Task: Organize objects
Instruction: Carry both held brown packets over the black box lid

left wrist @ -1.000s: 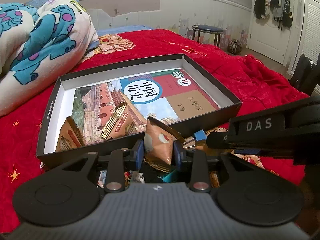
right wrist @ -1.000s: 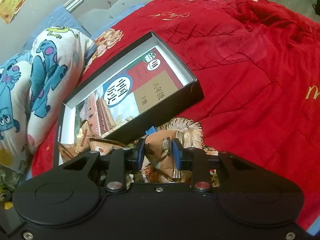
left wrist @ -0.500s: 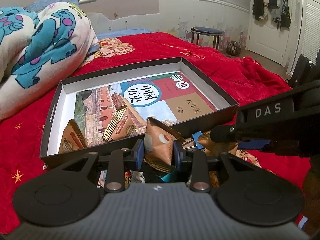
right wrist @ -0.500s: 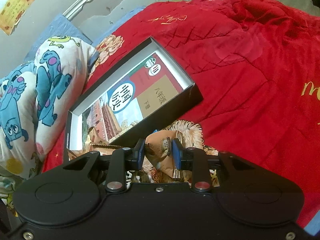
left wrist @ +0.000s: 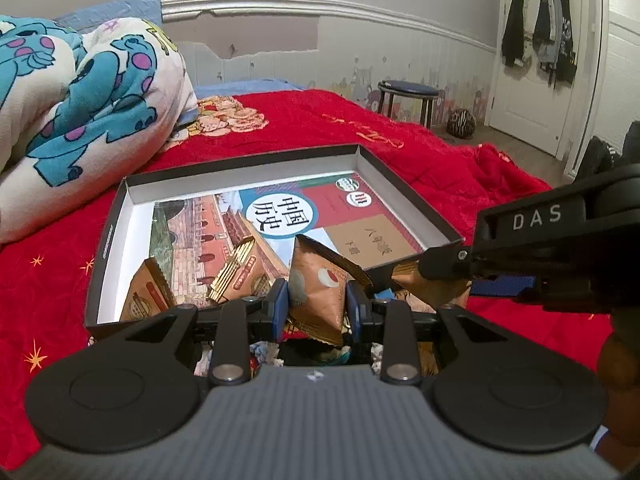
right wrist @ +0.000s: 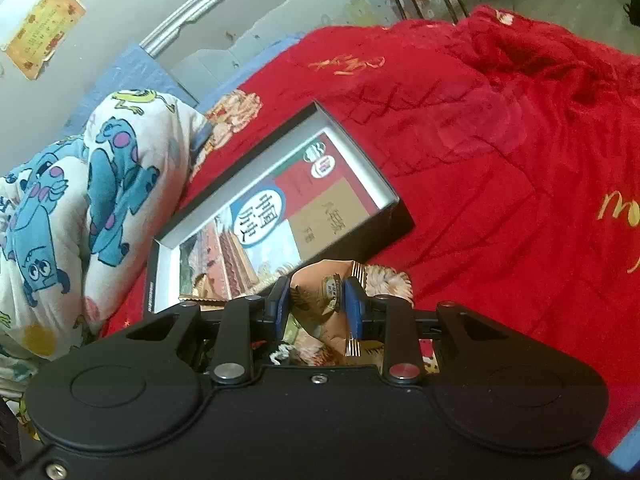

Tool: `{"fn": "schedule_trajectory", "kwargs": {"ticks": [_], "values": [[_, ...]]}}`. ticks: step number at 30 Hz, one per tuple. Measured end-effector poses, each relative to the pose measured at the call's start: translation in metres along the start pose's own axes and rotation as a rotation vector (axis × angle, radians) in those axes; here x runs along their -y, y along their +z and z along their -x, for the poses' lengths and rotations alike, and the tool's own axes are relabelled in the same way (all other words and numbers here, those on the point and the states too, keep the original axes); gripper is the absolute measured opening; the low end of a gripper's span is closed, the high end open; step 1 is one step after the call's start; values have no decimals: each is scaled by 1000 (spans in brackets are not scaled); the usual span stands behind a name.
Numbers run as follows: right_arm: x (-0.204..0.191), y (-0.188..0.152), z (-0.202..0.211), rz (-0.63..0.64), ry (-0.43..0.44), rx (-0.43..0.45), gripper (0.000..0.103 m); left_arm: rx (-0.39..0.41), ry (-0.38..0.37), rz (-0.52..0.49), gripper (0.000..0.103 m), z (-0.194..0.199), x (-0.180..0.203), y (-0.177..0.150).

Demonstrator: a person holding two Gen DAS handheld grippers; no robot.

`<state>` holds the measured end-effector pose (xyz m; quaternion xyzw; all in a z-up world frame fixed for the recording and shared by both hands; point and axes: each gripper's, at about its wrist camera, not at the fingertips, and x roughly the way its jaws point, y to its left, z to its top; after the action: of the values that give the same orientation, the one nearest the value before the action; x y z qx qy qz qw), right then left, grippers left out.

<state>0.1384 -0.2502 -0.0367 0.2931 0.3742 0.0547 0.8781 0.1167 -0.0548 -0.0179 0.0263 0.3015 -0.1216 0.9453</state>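
**Both tongs pinching snack packets at the near edge of the box**

Bedroom scene: a bed under a red blanket (left wrist: 400,152) filled both views, with a damaged grey wall behind it. At far left lay a white duvet with blue cartoon monsters (left wrist: 80,92). Right of it, on the blanket, sat a shallow black box (left wrist: 105,240) with white inner walls, open side up. A textbook with a printed cover (left wrist: 280,220) lay flat on the box floor. Two orange snack packets rested inside the box near its near-left corner: one (left wrist: 146,296) leaning at the left, another with a gold crimped edge (left wrist: 236,268) just beside it.

Left tongs (left wrist: 317,308) were pinching an orange packet (left wrist: 316,296) between the blue pads, held upright at the near wall of the box. Whether it was over the wall or just short of it could not be told.

Further right, the right tongs (right wrist: 316,304) were likewise closed on a second orange packet (right wrist: 320,300), crumpled between the pads, outside the box on its near side. Beneath it lay a tiger-print cloth (right wrist: 384,284) on the blanket.

In the left wrist view the right tool's black body, lettered DAS (left wrist: 536,220), entered from the right edge. At back right stood a round stool (left wrist: 408,92), a dark ball on the floor (left wrist: 461,122) and a white door with dark clothes hanging on it (left wrist: 536,20).
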Motion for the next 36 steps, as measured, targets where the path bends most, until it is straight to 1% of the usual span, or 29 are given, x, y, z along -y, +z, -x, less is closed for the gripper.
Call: {"fn": "schedule_trajectory", "kwargs": {"ticks": [7,15,20,23,26,30,33,36], "values": [[-13,3,10,51,47,57,28,43,-17,28,35,8,-5,5],[-24,5,18,87,116,103,28,85,-17,51,35,13,-10,11],[-22,20,23,77,184,123,28,125,-3,77,35,16,-18,18],[-12,39,21,11,263,97,28,146,-5,115,35,18,-28,24],[-6,51,18,-4,266,90,28,159,-1,131,35,17,-34,28],[-1,55,7,-28,272,78,28,162,10,146,35,16,-36,29],[-6,50,-5,-10,238,79,28,156,9,156,35,16,-38,28],[-15,42,-14,46,202,74,28,158,23,143,35,15,-34,28]]}}
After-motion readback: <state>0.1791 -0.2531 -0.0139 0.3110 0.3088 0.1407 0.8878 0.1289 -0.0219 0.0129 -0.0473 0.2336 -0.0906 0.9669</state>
